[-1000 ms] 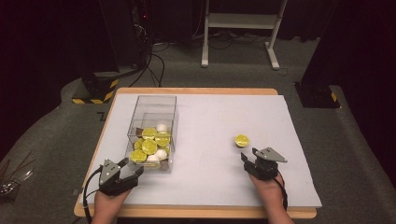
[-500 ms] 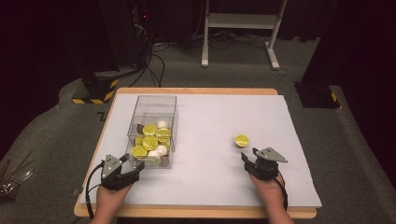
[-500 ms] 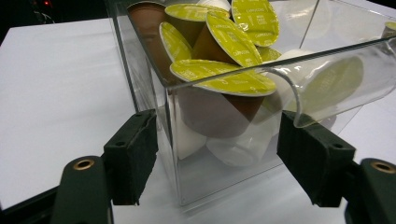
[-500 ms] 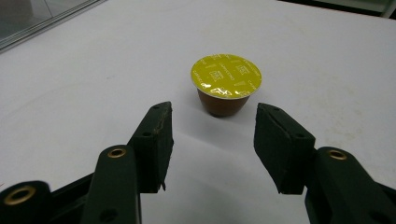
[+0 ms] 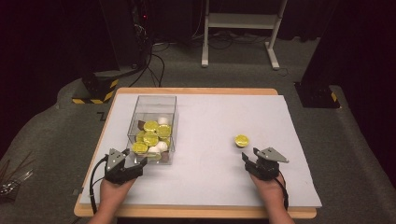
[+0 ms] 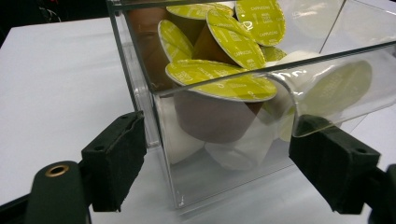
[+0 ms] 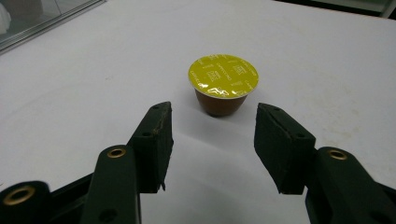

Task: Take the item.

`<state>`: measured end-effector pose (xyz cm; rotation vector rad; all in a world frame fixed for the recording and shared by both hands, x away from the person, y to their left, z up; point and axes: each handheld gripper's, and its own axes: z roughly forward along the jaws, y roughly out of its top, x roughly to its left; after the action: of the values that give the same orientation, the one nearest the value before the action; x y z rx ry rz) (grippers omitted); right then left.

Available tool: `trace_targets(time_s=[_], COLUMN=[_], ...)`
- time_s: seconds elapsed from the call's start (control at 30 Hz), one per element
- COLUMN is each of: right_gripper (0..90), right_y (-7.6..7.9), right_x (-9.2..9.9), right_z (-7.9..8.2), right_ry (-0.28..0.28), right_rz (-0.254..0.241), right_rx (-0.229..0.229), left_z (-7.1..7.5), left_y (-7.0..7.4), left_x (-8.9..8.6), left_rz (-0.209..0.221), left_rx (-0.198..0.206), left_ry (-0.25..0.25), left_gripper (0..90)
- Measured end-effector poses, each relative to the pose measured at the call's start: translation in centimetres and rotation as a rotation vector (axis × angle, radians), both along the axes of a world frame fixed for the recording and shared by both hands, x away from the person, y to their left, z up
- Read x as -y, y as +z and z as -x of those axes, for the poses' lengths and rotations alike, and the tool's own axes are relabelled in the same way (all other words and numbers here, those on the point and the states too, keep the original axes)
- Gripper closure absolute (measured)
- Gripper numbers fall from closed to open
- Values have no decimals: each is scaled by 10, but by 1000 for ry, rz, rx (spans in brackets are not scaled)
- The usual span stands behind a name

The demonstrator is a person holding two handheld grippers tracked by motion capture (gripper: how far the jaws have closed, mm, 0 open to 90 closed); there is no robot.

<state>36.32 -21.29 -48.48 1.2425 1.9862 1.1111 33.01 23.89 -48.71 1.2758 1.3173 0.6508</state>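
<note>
Capsule (image 7: 223, 84) stands upright, yellow lid up, just ahead of spread right tongs (image 7: 212, 140); left tongs (image 6: 219, 163) spread

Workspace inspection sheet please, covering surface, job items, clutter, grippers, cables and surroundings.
Surface: white mat on a wooden table.
Job's things: clear box holding yellow-lidded capsules; one loose capsule upright on the mat.
Clutter: nothing seen.
Grippers: left gripper open, jaws either side of the box's near corner; right gripper open, just short of the loose capsule.
Cables: black cable trailing from the left gripper.
Surroundings: white stand, floor cables.
</note>
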Motion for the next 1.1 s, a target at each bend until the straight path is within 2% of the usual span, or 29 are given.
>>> trace_targets(time_s=[0.37,0.47,0.5,0.53,0.63,0.67,0.77,0.97,1.03,1.1], right_gripper=[465,465,465,465,465,465,465,465,465,465], right_y=[0,-1,-1,-1,-1,-1,-1,-1,-1,-1], right_x=[0,0,0,0,0,0,0,0,0,0], right_z=[0,0,0,0,0,0,0,-1,-1,-1], right_ry=[-3,-2,-2,-2,-2,-3,-1,-1,0,-1], right_rz=[1,0,0,-1,0,-1,1,0,1,0], right_rx=[1,0,1,-1,-1,-1,-1,-3,-2,-3], left_z=[-10,-15,-16,-16,-19,-19,-21,-27,-28,-29], left_y=[0,0,0,0,0,0,0,1,1,1], left_x=[0,-1,0,-1,-1,-2,-1,-1,0,-1], left_rz=[5,-8,9,-3,2,-11,-3,-16,-5,-16], left_rx=[-2,-7,0,-5,-5,-12,-5,-9,-7,-13], left_ry=[4,2,11,5,10,4,11,12,20,12], left_gripper=[178,174,174,174,173,172,169,166,166,166])
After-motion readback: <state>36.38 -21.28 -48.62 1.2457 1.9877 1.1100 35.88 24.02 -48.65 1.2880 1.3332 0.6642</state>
